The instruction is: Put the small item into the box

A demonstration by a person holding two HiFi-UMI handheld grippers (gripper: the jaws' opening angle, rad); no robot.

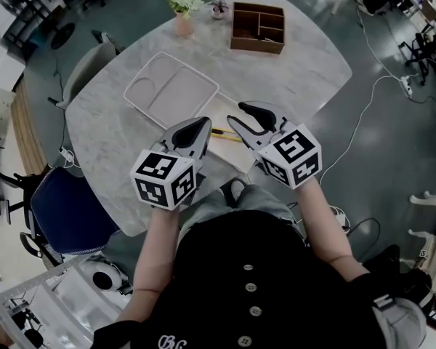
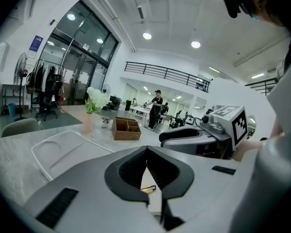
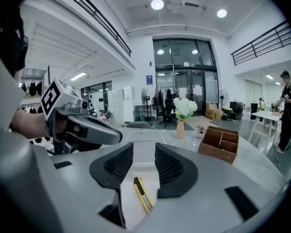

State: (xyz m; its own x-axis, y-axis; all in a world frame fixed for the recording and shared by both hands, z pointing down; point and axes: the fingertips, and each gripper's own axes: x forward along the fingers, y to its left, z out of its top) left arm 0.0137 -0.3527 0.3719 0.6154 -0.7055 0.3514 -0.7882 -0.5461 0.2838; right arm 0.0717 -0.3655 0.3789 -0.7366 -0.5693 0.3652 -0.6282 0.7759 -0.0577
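Observation:
A yellow utility knife point(image 1: 225, 133) lies on a white sheet point(image 1: 235, 153) near the table's front edge. The knife point(image 3: 143, 194) shows below the gap of my right gripper point(image 3: 144, 152), whose jaws stand apart with nothing between them. In the left gripper view the knife point(image 2: 148, 188) sits beneath my left gripper point(image 2: 146, 150), whose jaw tips touch and hold nothing. Both grippers, left point(image 1: 206, 122) and right point(image 1: 235, 113), hover side by side above the knife. The wooden compartment box point(image 1: 258, 27) stands open at the far side of the table.
A white tray point(image 1: 171, 89) lies on the marble table point(image 1: 109, 137) between the sheet and the far edge. A vase of white flowers point(image 1: 185, 2) stands left of the box. Chairs point(image 1: 65, 209) stand at the table's left side.

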